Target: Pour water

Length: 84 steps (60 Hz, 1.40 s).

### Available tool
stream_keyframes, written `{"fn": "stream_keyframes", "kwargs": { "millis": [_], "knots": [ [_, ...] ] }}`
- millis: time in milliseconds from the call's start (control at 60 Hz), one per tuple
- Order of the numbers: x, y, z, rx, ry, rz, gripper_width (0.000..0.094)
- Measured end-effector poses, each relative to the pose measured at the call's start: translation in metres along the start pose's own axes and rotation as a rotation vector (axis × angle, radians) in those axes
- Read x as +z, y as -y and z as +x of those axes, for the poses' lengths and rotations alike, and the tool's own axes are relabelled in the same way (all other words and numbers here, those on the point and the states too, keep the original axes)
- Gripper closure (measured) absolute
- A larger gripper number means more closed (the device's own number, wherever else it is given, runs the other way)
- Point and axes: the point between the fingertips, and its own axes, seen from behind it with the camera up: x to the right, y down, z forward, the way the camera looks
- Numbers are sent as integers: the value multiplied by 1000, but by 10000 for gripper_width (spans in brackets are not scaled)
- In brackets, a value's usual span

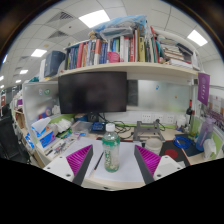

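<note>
Clear plastic, with a green label around its middle and a pale cap on top: a water bottle point(111, 148) stands upright between the two fingers of the gripper point(112, 160). The magenta pads point(81, 160) sit on either side of the bottle's lower body, the left one showing as a broad slanted face, the right one narrower. Whether both pads actually press on the bottle or leave a small gap cannot be told from this view. The gripper is held level, pointing straight ahead over a white desk point(105, 176), with the bottle's base hidden low between the fingers.

Beyond the bottle a dark monitor point(92, 92) sits at the back of the desk, its screen off. Above it a white shelf point(120, 69) carries a long row of books point(115, 48), upright and leaning. To the left of the fingers lies a blue object point(42, 139), and clutter of cables and small items spreads across the desk behind the bottle. Ceiling light panels point(95, 17) glow overhead.
</note>
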Motion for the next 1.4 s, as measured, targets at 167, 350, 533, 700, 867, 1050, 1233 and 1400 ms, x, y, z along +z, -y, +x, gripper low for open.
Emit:
{"fn": "stream_keyframes", "kwargs": {
  "millis": [167, 350, 533, 700, 867, 1050, 1233, 1400],
  "knots": [
    [87, -36, -10, 6, -71, -10, 81],
    [140, -61, -1, 1, -134, -29, 117],
    [157, -48, 7, 5, -179, 9, 388],
    [168, -46, 4, -10, -179, 21, 522],
    [181, -44, 8, 19, -182, -9, 610],
    [191, -28, 8, 185, -122, -30, 636],
    [201, 21, 11, 810, 33, -35, 637],
    [208, 52, 34, 1350, 174, -35, 636]
  ]
}}
